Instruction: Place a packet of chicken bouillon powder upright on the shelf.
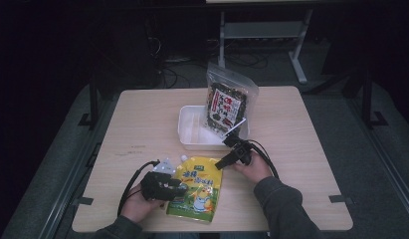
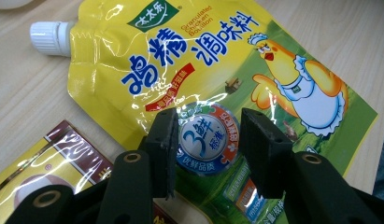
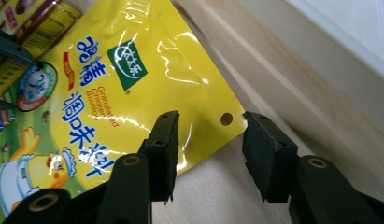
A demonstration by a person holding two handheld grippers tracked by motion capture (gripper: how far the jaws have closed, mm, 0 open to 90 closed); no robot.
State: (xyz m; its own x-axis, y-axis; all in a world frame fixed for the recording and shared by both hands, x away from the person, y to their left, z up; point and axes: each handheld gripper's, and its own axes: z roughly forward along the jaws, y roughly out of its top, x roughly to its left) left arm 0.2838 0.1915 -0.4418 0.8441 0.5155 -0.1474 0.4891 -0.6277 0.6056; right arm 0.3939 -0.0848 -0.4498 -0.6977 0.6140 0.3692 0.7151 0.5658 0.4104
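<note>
The yellow pouch [image 1: 196, 189], low in the frame on the bench [image 1: 142, 124], is straddled, ungripped, by the half-open left tongs [image 2: 206, 144] and right tongs [image 3: 210, 140].

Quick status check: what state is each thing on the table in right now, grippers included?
Yellow pouch: lying flat, white cap on.
Left gripper: jaws apart over the pouch's round badge, not pinching it.
Right gripper: jaws apart, straddling the pouch's corner by the punched hole.
White tray: on the table, nothing lying in its left half.
Seaweed bag: upright, leaning in the tray's right side.
Brown packet: flat, beside the pouch.
</note>
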